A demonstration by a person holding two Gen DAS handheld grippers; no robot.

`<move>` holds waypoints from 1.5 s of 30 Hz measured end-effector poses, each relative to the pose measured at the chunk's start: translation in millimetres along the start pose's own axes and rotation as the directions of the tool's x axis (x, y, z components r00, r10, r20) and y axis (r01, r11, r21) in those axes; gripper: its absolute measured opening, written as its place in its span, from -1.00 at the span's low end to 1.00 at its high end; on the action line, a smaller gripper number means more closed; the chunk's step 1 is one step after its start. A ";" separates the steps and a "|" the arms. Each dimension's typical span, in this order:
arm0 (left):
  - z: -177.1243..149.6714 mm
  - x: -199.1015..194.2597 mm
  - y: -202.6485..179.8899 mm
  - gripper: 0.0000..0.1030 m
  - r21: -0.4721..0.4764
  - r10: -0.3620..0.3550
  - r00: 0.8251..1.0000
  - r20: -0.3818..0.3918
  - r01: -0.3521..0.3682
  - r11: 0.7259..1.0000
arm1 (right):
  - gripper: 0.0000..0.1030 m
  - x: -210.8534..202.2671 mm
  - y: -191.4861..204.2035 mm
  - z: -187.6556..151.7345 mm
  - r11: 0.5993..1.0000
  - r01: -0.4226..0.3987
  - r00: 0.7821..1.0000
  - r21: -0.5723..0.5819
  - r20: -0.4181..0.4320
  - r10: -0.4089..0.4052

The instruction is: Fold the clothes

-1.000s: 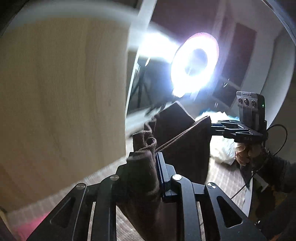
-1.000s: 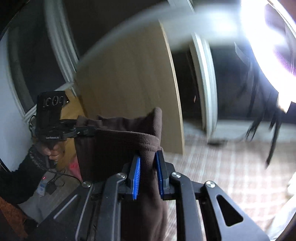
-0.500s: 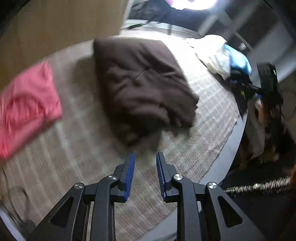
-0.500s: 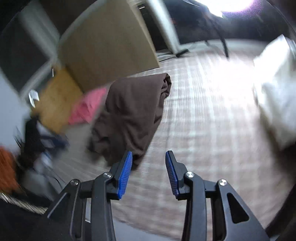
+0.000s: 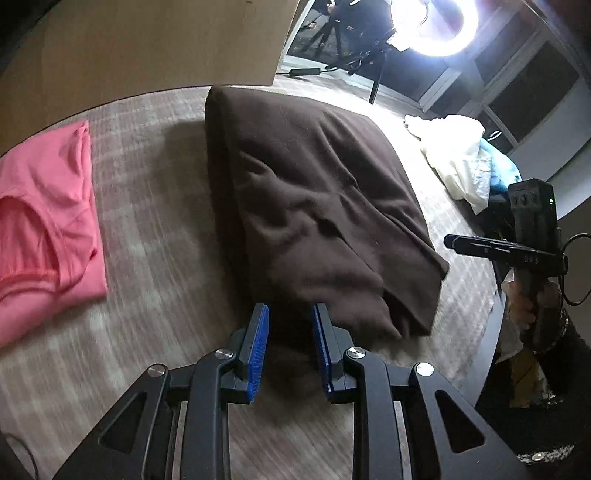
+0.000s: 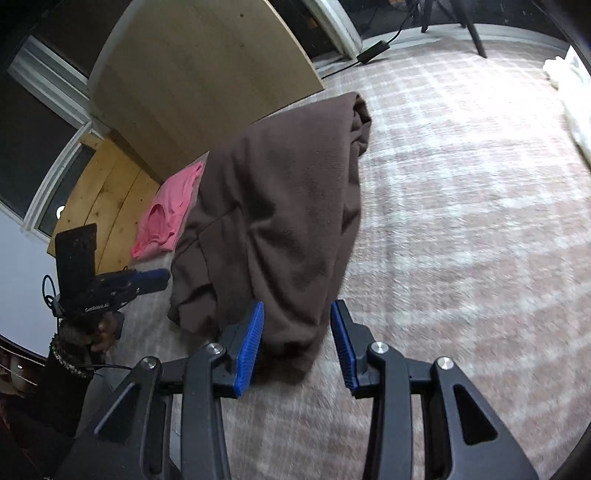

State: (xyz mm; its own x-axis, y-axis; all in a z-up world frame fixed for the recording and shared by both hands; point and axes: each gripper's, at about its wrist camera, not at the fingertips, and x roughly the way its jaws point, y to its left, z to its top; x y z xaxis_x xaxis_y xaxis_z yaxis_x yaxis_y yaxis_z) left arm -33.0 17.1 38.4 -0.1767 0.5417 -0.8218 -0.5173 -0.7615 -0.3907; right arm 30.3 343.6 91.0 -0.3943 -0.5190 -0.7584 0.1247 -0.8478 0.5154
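Note:
A brown garment [image 5: 314, 206] lies folded in a thick pad on the checked cloth [image 5: 155, 266]. My left gripper [image 5: 290, 332] is open just in front of the garment's near left corner, with only shadow between its blue pads. The same brown garment [image 6: 288, 206] fills the middle of the right wrist view. My right gripper [image 6: 297, 332] is open, and the garment's near right corner lies loosely between its pads without being pressed. Each view also shows the other gripper: the right gripper [image 5: 454, 242] off the garment's right side, the left gripper [image 6: 151, 277] off its left side.
A folded pink garment [image 5: 48, 221] lies left of the brown one. White cloth [image 5: 454, 155] and blue cloth [image 5: 498, 170] are heaped at the far right. A wooden board [image 5: 147, 48] stands behind, and a ring light [image 5: 432, 26] glares beyond. The surface's edge [image 5: 487, 332] runs down the right.
A second ago both grippers held the brown garment up in the air. Both have let go; it now lies folded on the cloth, and both grippers have come down to its near edge.

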 end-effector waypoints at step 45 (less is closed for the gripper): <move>11.4 -9.6 -49.9 -0.81 0.260 0.014 0.996 -0.085 0.009 0.966 | -0.49 6.7 17.7 -1.0 0.995 0.077 0.996 -0.071 -0.028 -0.079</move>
State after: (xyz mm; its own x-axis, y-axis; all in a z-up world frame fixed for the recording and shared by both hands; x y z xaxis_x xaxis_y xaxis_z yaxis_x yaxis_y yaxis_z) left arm -15.1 53.9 70.5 -0.1119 0.4989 -0.8594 -0.7186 -0.6380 -0.2768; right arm 30.8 325.0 94.6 -0.3769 -0.4533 -0.8078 0.1581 -0.8908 0.4261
